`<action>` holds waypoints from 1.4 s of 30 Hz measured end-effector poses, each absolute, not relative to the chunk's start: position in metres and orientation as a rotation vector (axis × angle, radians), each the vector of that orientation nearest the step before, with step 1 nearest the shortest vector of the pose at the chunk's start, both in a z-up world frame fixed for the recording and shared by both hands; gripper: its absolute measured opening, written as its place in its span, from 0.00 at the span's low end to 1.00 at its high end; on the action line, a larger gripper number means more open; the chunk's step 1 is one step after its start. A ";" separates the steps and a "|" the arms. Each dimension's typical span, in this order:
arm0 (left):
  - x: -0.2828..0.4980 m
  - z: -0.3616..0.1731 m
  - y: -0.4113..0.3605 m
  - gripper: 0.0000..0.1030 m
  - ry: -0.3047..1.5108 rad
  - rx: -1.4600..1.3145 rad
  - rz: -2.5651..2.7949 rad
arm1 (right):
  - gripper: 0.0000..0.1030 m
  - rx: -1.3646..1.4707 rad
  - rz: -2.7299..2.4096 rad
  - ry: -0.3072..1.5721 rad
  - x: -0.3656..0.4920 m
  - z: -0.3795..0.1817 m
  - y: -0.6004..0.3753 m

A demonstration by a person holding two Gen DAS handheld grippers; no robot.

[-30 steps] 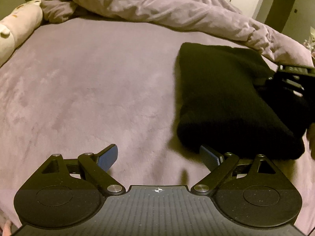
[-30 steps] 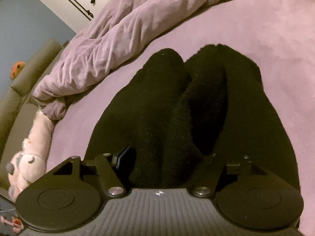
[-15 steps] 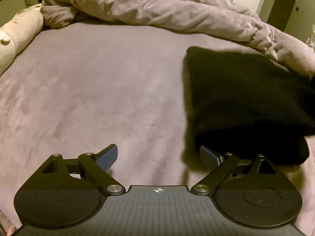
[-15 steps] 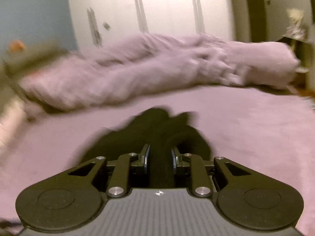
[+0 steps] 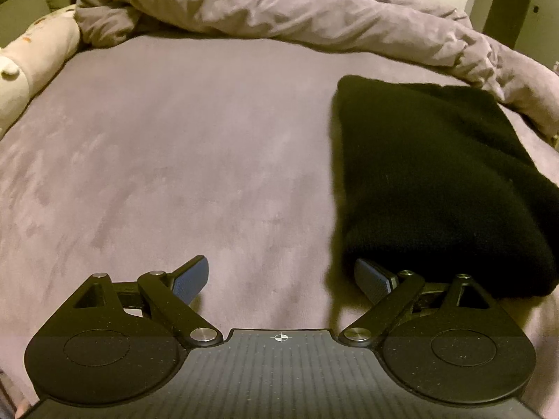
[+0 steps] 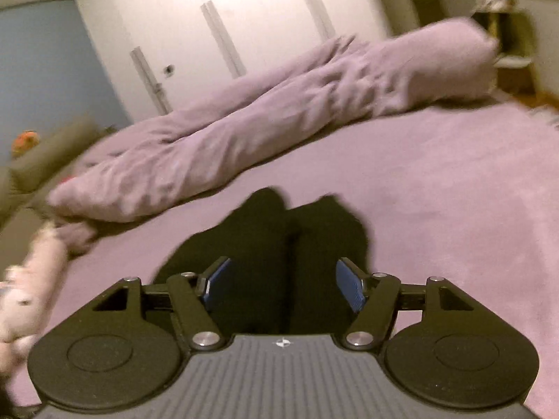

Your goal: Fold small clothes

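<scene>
A folded black garment (image 5: 436,181) is laid on the purple bed (image 5: 174,160) at 2 o'clock of the left gripper (image 5: 281,277) — jaws spread wide, nothing held. Bare bed is seen leftward; a rumpled duvet (image 5: 279,7) bounds 12 o'clock. The right gripper (image 6: 283,286) is parted above the garment, gripping nothing.

One black folded garment (image 5: 433,181), one rumpled duvet (image 5: 279,7), one plush toy (image 5: 31,56), two grippers.

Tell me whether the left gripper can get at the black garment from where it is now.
Probably yes. The left gripper is open, and the black garment lies on the purple bedsheet just ahead to its right, its near edge by one finger. Nothing lies between them.
</scene>
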State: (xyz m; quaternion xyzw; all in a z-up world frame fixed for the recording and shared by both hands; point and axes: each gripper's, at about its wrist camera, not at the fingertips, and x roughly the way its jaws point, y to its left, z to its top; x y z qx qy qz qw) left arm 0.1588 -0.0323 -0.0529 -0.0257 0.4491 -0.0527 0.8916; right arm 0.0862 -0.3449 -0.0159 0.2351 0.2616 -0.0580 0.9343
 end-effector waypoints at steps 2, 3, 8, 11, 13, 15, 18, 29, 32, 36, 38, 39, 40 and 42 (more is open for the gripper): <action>0.157 -0.051 -0.032 0.92 0.941 -0.059 -0.110 | 0.64 0.489 -0.083 0.616 0.112 -0.027 -0.346; 0.156 -0.050 -0.031 0.92 0.945 -0.060 -0.112 | 0.64 0.503 -0.082 0.656 0.125 -0.034 -0.345; 0.154 -0.039 -0.024 0.92 0.919 -0.031 -0.102 | 0.25 0.589 -0.025 0.788 0.164 -0.060 -0.347; 0.159 -0.031 -0.020 0.92 0.902 -0.028 -0.084 | 0.16 0.434 -0.036 0.737 0.158 -0.043 -0.327; 0.163 -0.025 -0.020 0.92 0.882 -0.036 -0.078 | 0.15 0.248 -0.070 0.660 0.146 -0.025 -0.306; 0.168 -0.017 -0.023 0.92 0.856 -0.042 -0.087 | 0.15 0.137 -0.115 0.582 0.130 -0.007 -0.293; 0.175 -0.009 -0.037 0.92 0.822 -0.031 -0.123 | 0.14 0.055 -0.199 0.578 0.120 -0.016 -0.295; 0.219 -0.039 -0.081 0.93 0.892 0.007 -0.259 | 0.27 0.230 -0.191 0.675 0.121 -0.066 -0.339; 0.231 -0.035 -0.059 0.93 0.921 -0.127 -0.243 | 0.44 0.198 -0.191 0.691 0.116 -0.061 -0.339; 0.243 -0.033 -0.056 0.93 0.961 -0.209 -0.325 | 0.62 0.170 -0.211 0.691 0.122 -0.055 -0.332; 0.248 -0.035 -0.066 0.95 0.945 -0.174 -0.337 | 0.71 0.208 -0.206 0.713 0.130 -0.057 -0.339; 0.253 -0.038 -0.069 0.97 0.934 -0.162 -0.357 | 0.76 0.225 -0.204 0.725 0.135 -0.059 -0.344; 0.260 -0.042 -0.072 0.99 0.934 -0.160 -0.379 | 0.85 0.240 -0.196 0.735 0.141 -0.061 -0.352; 0.278 -0.051 -0.069 0.99 0.970 -0.219 -0.453 | 0.92 0.315 -0.158 0.759 0.149 -0.070 -0.371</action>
